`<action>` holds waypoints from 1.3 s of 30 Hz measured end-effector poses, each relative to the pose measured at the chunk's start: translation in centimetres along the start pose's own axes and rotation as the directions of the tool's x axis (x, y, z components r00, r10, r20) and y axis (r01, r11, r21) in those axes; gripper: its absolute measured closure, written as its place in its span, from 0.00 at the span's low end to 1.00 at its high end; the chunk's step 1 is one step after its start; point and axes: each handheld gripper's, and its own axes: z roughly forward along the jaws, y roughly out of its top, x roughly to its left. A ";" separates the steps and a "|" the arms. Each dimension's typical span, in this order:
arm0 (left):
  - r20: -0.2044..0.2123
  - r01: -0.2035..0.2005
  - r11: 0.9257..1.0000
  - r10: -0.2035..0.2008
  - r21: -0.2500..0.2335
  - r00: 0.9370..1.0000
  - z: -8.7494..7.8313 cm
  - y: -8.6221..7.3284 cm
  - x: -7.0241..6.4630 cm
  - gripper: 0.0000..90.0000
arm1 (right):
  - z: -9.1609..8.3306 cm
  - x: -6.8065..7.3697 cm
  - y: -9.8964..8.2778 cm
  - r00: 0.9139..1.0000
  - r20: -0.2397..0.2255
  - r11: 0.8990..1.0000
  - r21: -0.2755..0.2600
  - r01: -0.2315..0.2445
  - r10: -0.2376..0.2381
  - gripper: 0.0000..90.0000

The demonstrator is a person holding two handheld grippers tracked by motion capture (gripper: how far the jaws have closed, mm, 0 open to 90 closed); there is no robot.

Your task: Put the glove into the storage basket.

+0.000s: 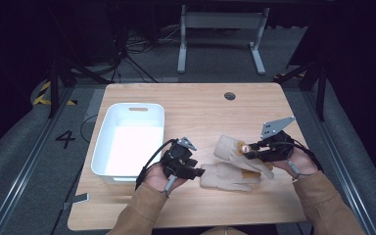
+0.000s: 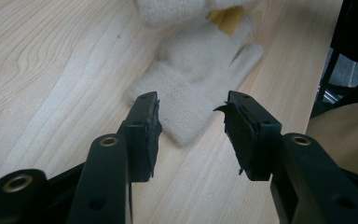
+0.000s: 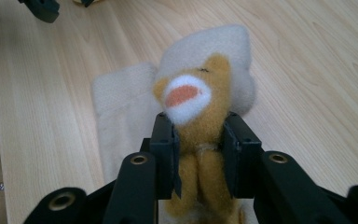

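Two cream knit gloves lie at the middle of the wooden table [image 1: 200, 112]. One glove [image 1: 225, 177] [image 2: 200, 65] lies flat, cuff toward my left gripper [image 1: 199, 172] [image 2: 191, 126], whose jaws stand open just short of the cuff with nothing between them. The other glove [image 1: 227, 148] [image 3: 223, 51] lies partly over the first and carries a tan plush animal piece [image 3: 191, 98] with a white and orange patch. My right gripper [image 1: 248, 155] [image 3: 199, 135] is shut on that tan piece, both pads pressed into it.
A white plastic bin [image 1: 102, 142] stands at the table's left, close to my left hand. A round cable hole [image 1: 229, 96] sits near the far edge. The left gripper [image 3: 42, 7] shows at the top left of the right gripper view.
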 end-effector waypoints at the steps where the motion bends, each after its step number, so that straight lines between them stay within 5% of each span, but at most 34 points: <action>1: 0.000 0.000 1.000 0.000 0.000 1.000 0.0 0.0 0.0 0.62 | 0.2 0.2 0.1 1.000 -0.010 1.000 0.000 0.011 -0.011 0.76; 18: 0.001 -0.005 1.000 0.005 0.004 1.000 0.2 0.1 0.0 0.61 | 1.4 1.7 0.6 0.997 -0.050 0.997 0.025 0.068 -0.067 0.76; 39: 0.005 -0.009 1.000 0.009 0.012 1.000 0.5 0.3 0.0 0.61 | 3.6 3.5 0.8 0.980 -0.145 0.987 0.066 0.148 -0.138 0.76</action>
